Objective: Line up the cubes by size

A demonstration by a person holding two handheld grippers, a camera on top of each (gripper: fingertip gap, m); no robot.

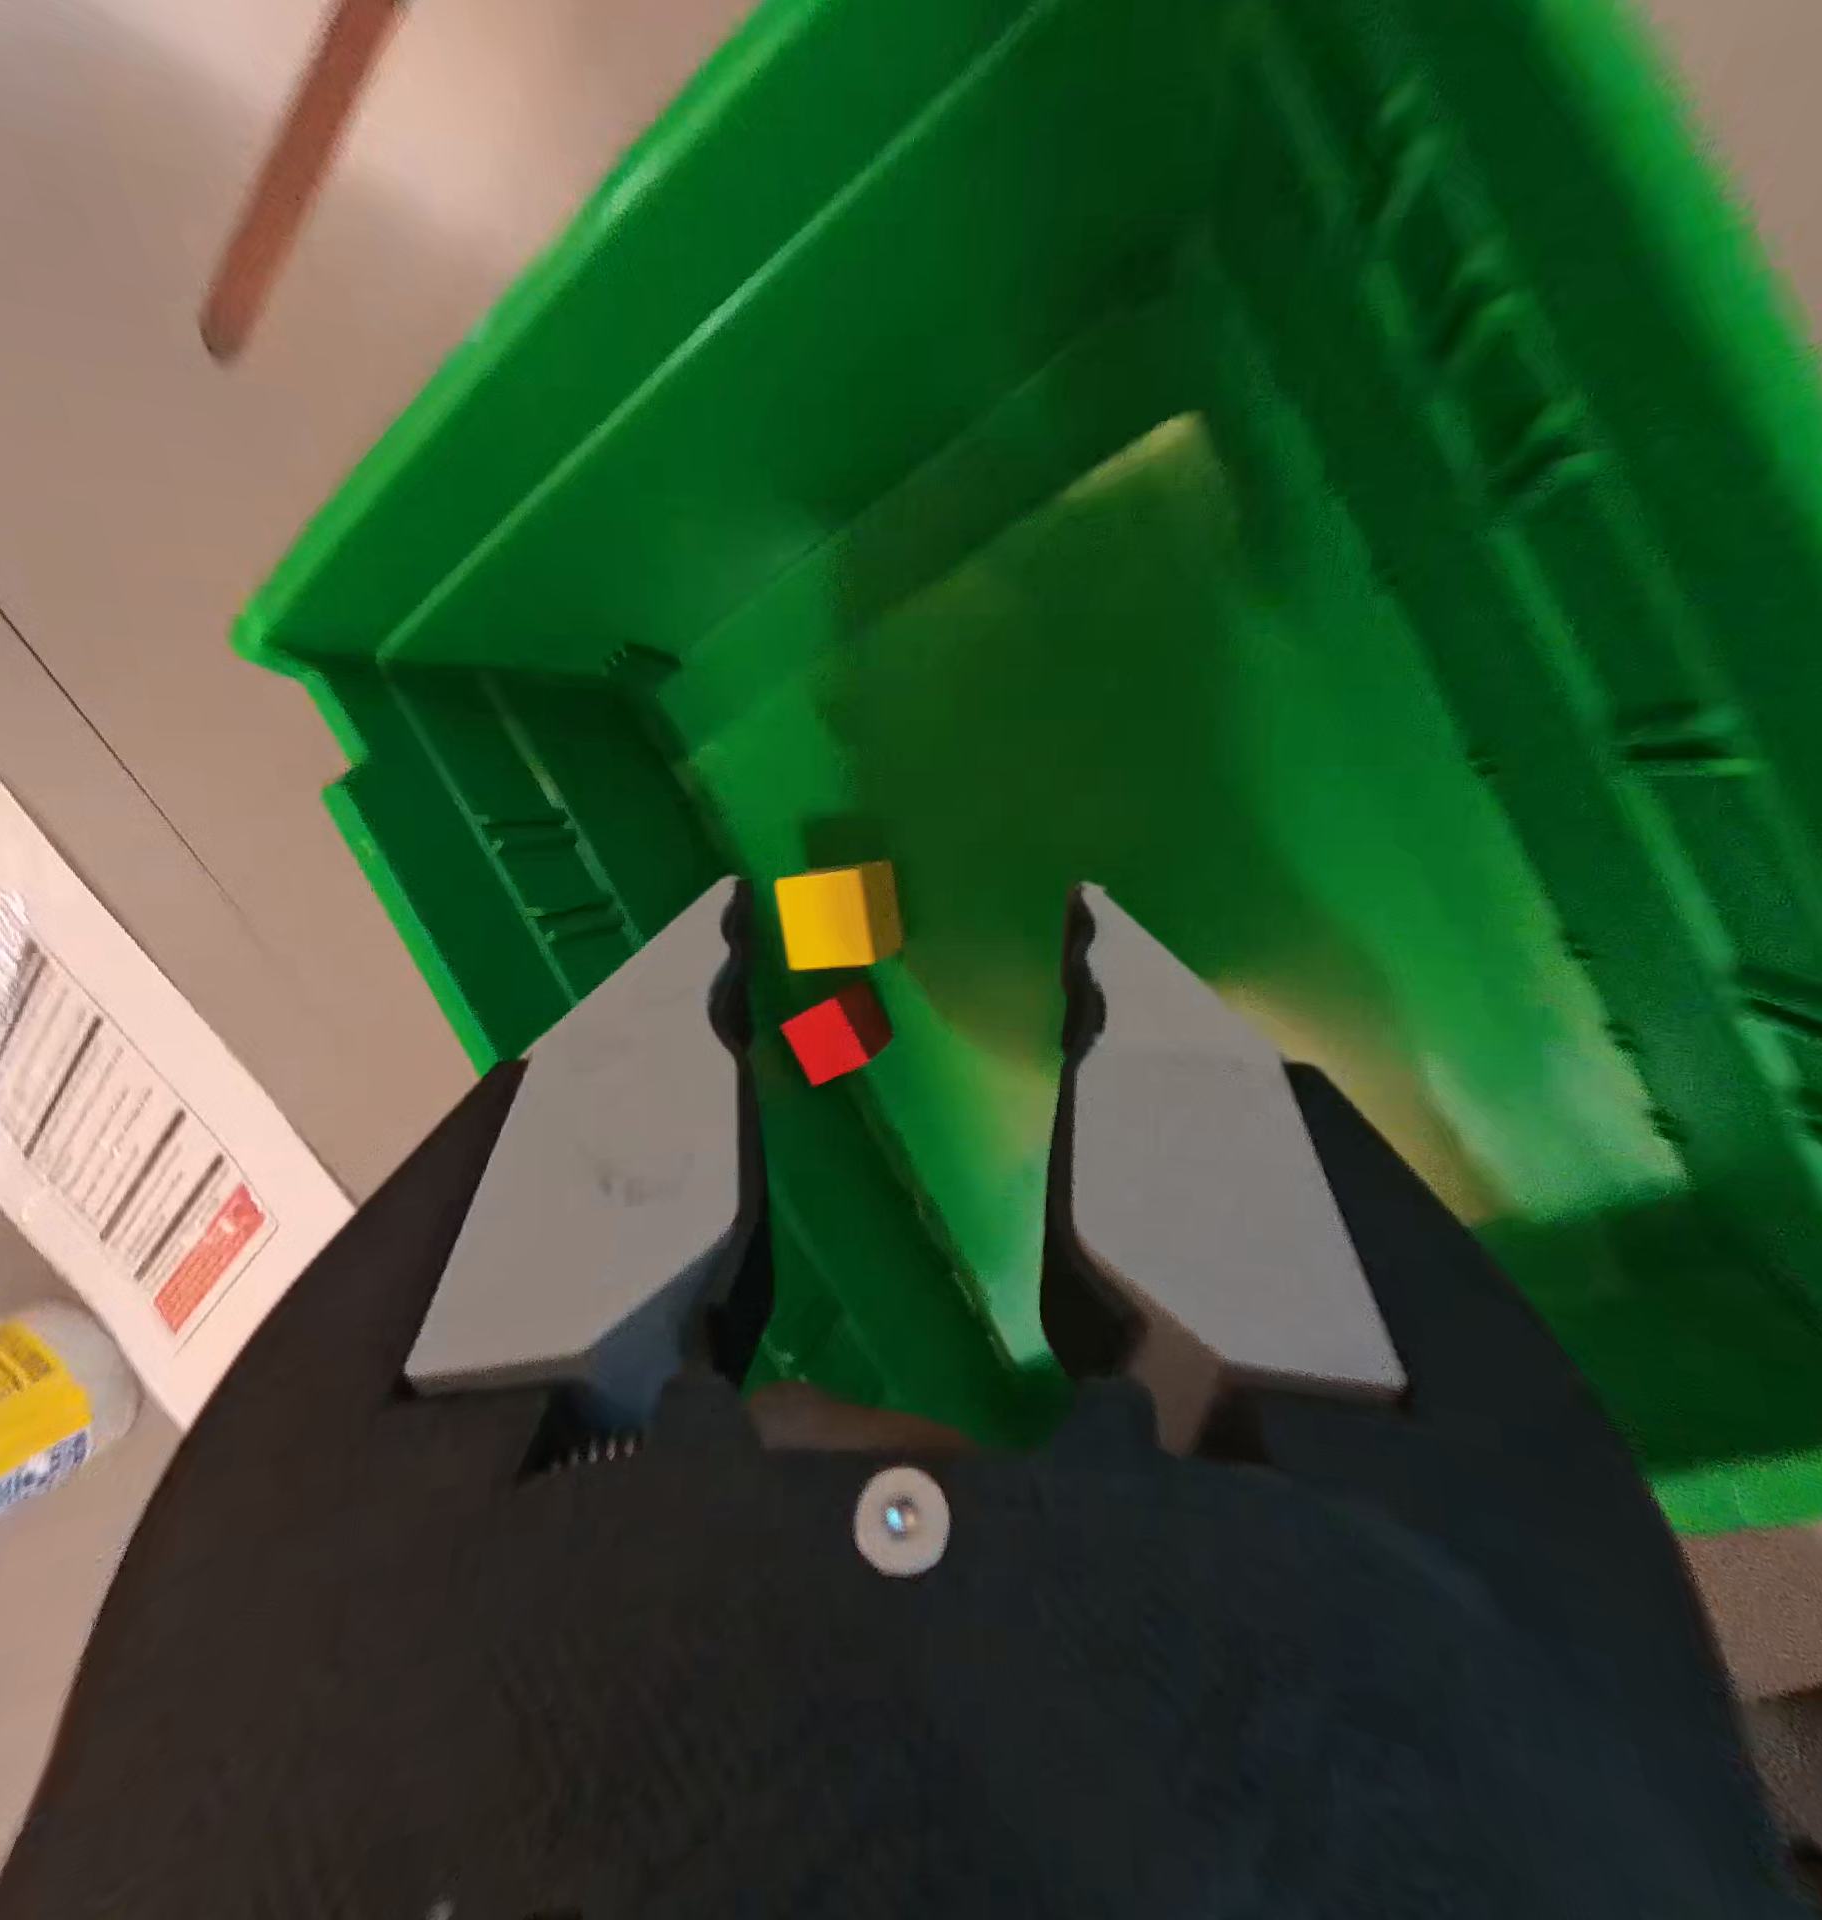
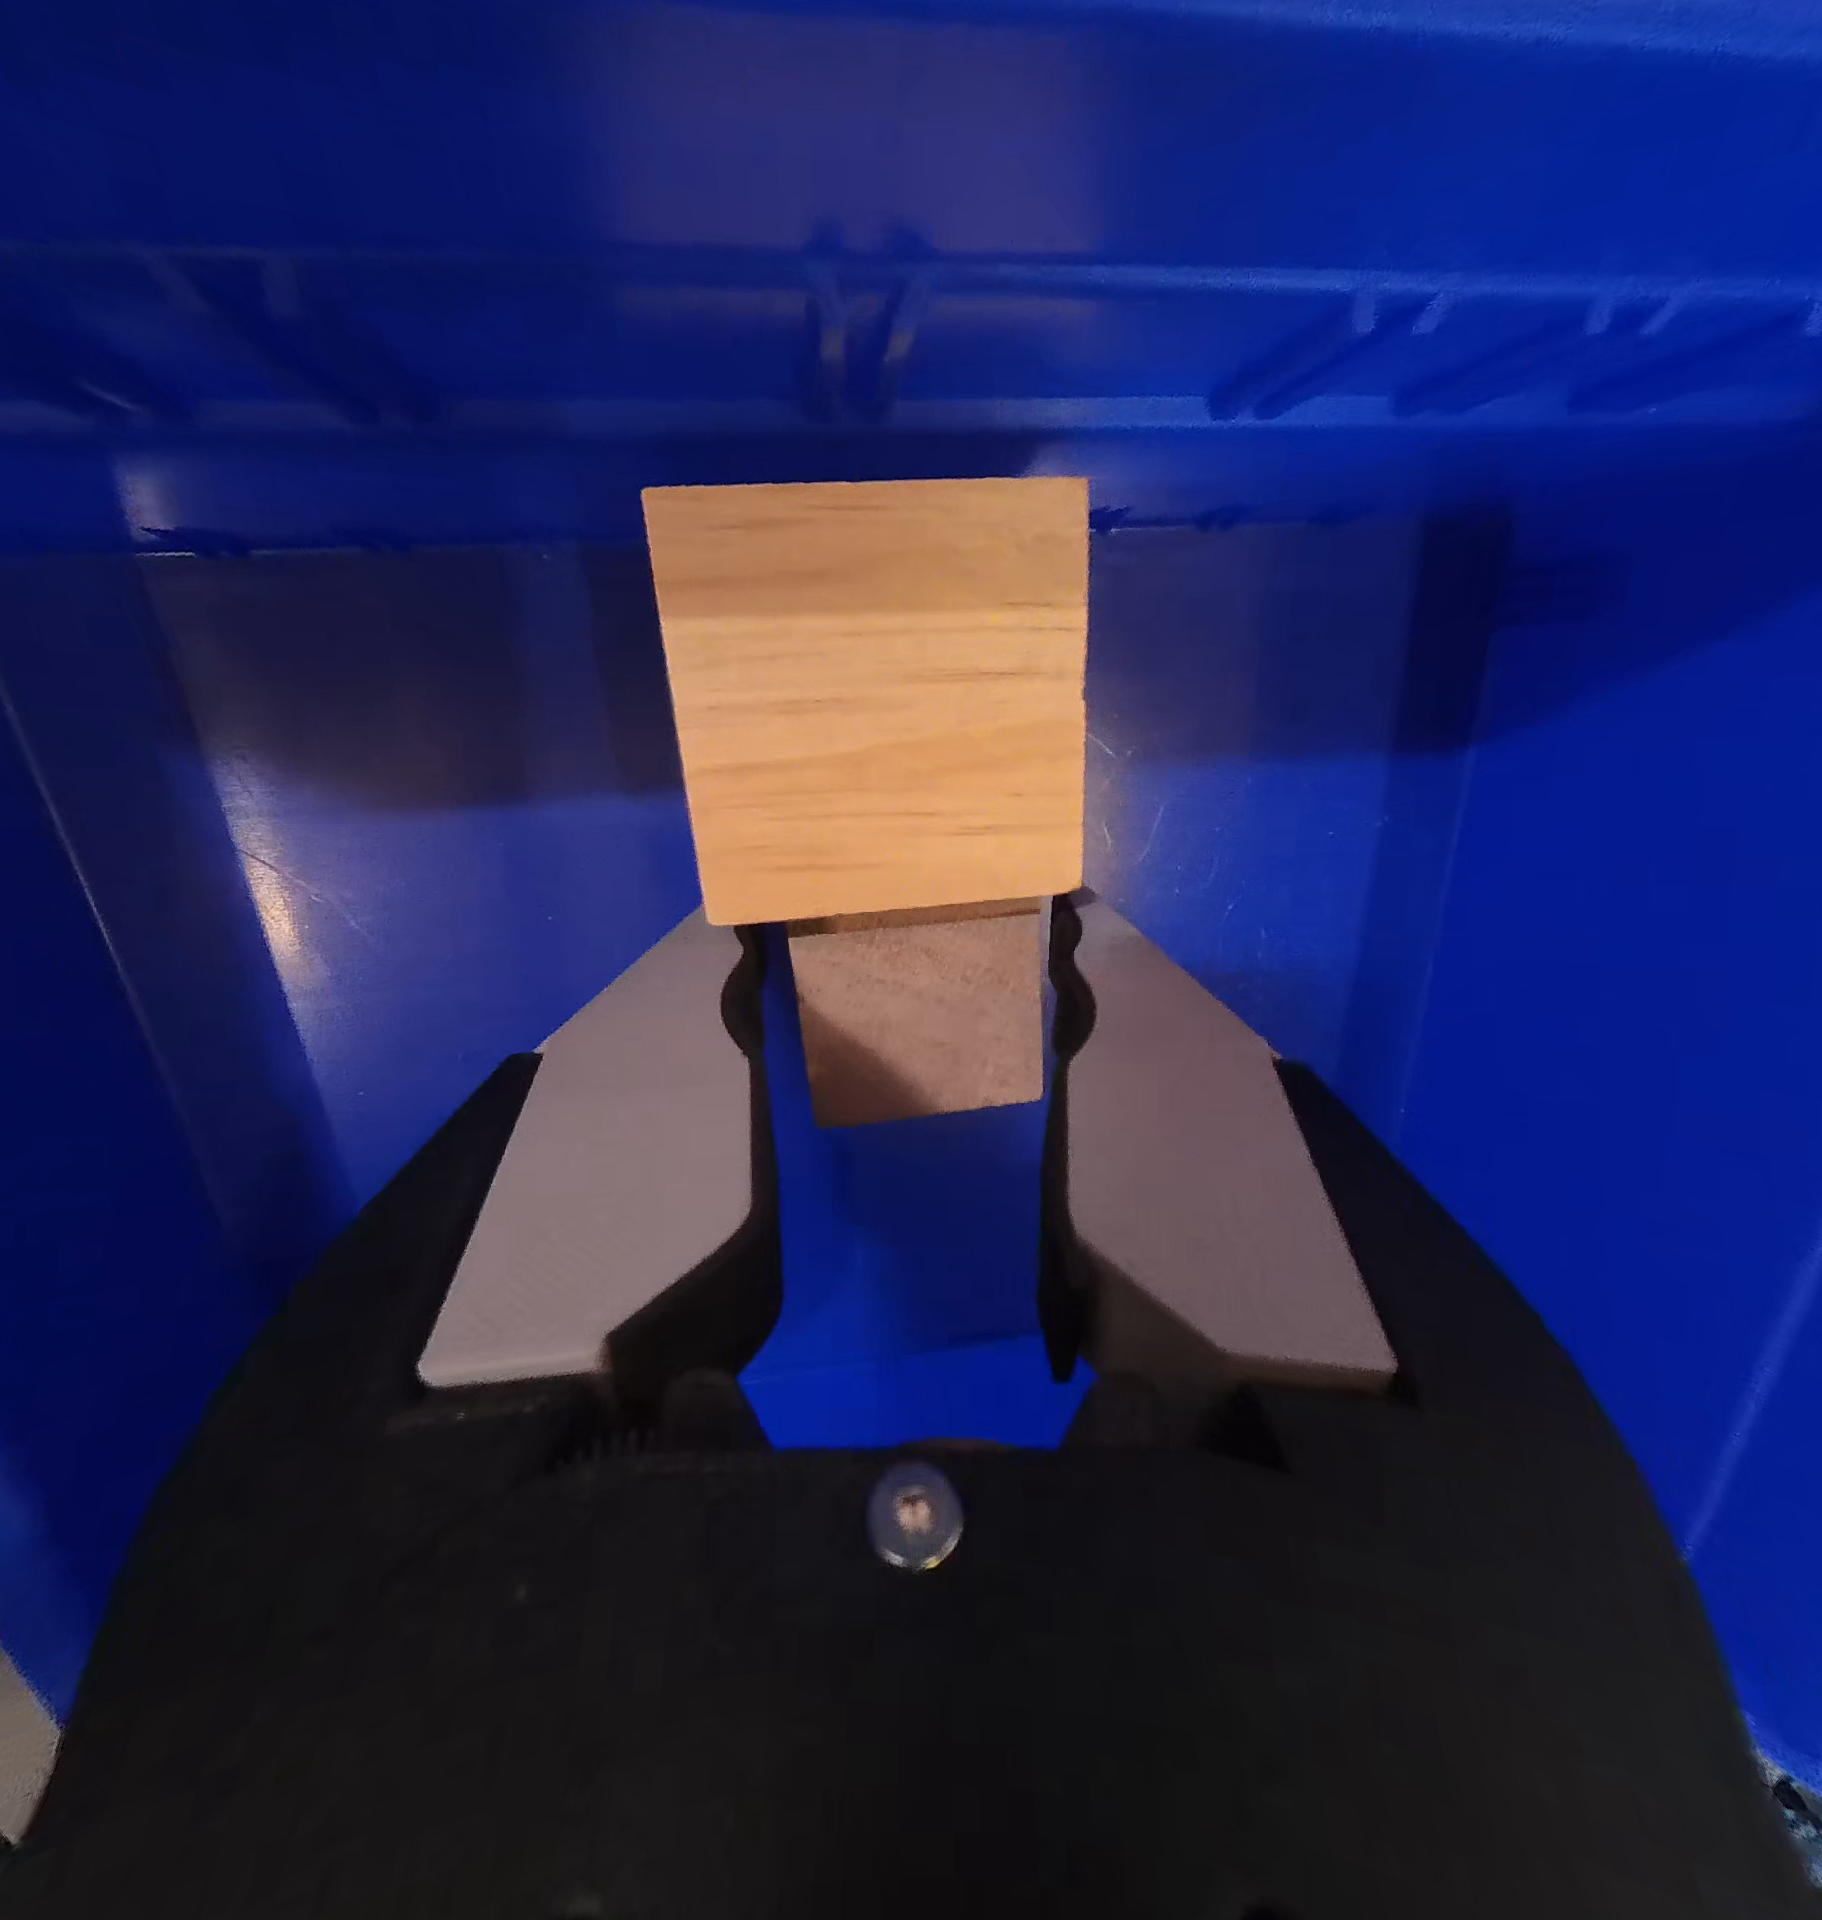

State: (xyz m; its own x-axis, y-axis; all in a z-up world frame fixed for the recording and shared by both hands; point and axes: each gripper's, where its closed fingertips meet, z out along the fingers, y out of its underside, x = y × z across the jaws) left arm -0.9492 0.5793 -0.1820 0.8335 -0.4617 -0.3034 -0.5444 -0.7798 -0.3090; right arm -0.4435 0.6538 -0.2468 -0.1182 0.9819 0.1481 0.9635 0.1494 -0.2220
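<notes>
In the left wrist view, a yellow cube (image 1: 837,916) and a smaller red cube (image 1: 834,1036) lie close together on the floor of a green bin (image 1: 741,436). My left gripper (image 1: 907,902) is open and empty above them. Both cubes show between its fingers, near the left fingertip. The view is blurred. In the right wrist view, a large plain wooden cube (image 2: 876,696) sits between the fingers of my right gripper (image 2: 902,920), inside a blue bin (image 2: 1613,935). The jaws stand wide against its two sides. Its near edge hides the fingertips.
The green bin stands on a beige surface. A white printed sheet (image 1: 107,1091) and a yellow and white packet (image 1: 13,1423) lie to its left, and a brown stick-like thing (image 1: 294,177) lies farther off. The blue bin's walls surround the right gripper closely.
</notes>
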